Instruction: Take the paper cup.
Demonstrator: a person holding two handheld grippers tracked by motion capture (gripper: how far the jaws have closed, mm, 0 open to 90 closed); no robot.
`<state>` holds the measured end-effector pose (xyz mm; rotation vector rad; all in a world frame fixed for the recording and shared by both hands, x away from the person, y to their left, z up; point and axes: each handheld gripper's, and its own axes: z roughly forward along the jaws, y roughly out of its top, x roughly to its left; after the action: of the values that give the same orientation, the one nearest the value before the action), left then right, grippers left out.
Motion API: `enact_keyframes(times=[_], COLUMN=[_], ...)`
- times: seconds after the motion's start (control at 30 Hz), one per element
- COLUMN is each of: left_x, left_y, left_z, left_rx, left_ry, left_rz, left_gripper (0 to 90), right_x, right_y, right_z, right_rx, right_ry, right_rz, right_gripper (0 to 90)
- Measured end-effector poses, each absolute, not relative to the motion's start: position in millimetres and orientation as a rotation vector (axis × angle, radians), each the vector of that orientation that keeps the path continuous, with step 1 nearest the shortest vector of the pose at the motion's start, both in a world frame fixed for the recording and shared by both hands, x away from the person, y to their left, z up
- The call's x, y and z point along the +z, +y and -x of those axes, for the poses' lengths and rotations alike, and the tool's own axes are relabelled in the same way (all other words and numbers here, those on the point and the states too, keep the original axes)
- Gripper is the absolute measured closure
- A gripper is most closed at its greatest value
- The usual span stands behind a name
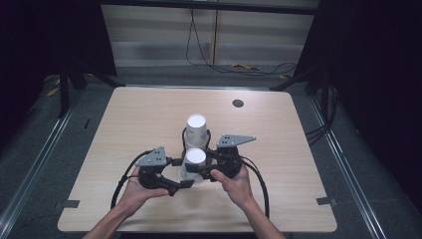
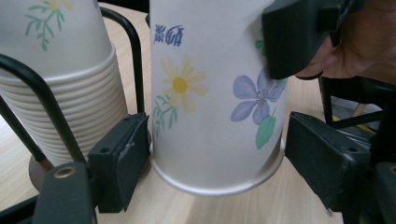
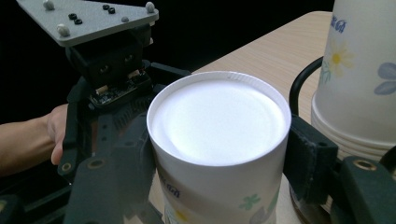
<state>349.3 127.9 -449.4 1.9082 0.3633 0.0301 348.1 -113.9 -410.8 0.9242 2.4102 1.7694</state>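
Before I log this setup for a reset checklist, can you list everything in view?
single paper cup: one, white with flower print, upside down on the table, in front of the stack, between both grippers' fingers
stack of paper cups: one stack, white with flower print, upside down in the holder behind the single cup
wire holder: one, black, around the stack
table: one, light wood
round cap: one, dark, far right of the tabletop
cables: several, black, on the floor behind the table
left gripper: black, its fingers straddling the single cup's rim, right pad apart from it
right gripper: black, its fingers clamped on the single cup near its upturned base
hands: two, holding the grippers
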Motion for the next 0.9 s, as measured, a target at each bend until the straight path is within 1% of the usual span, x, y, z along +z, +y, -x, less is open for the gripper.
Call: enact_keyframes(times=[0.07,0.4,0.9], left_x=[-449.9,-456.3,-454.0], left_y=[127.8,123.8,123.9], left_z=[-349.5,-349.5,-348.8], left_rx=[0.016,0.001,0.012], left_ry=[0.363,0.393,0.377], left_rz=[-1.899,-1.872,-1.858], left_gripper=[20.3,18.2,18.9], right_x=[-410.0,-411.7,-409.4], right_y=[-113.1,-108.6,-106.2], right_z=[-348.4,-348.1,-346.7], right_rx=[1.804,1.819,1.836], right_ry=[2.399,2.399,2.391], right_rz=[-0.934,-0.941,-0.91], right_gripper=[35.0,35.0,34.3])
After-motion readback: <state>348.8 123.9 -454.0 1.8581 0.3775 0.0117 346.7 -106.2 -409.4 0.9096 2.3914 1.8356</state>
